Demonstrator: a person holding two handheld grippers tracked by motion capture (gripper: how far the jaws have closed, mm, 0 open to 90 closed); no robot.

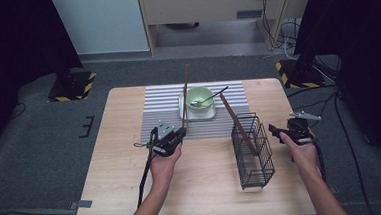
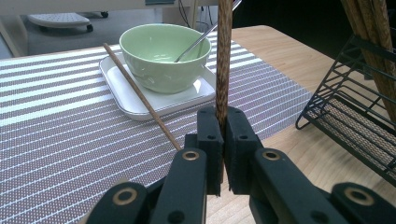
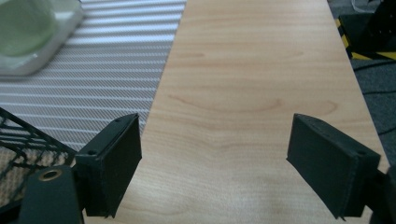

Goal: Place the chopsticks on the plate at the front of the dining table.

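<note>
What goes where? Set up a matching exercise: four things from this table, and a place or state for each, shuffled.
1. spoon
2. green bowl
3. upright chopstick
4. right gripper

A. on the white tray
B. jaws wide apart, nothing between them
C. clamped in the left gripper
D. resting in the bowl

Pairs: 1-D, 2-A, 3-C, 4-B

bowl (image 1: 199, 99): on tray (image 1: 197, 115), just past left gripper (image 1: 180, 134)
basket (image 1: 253, 148): between both grippers, left of right gripper (image 1: 275, 129)
</note>
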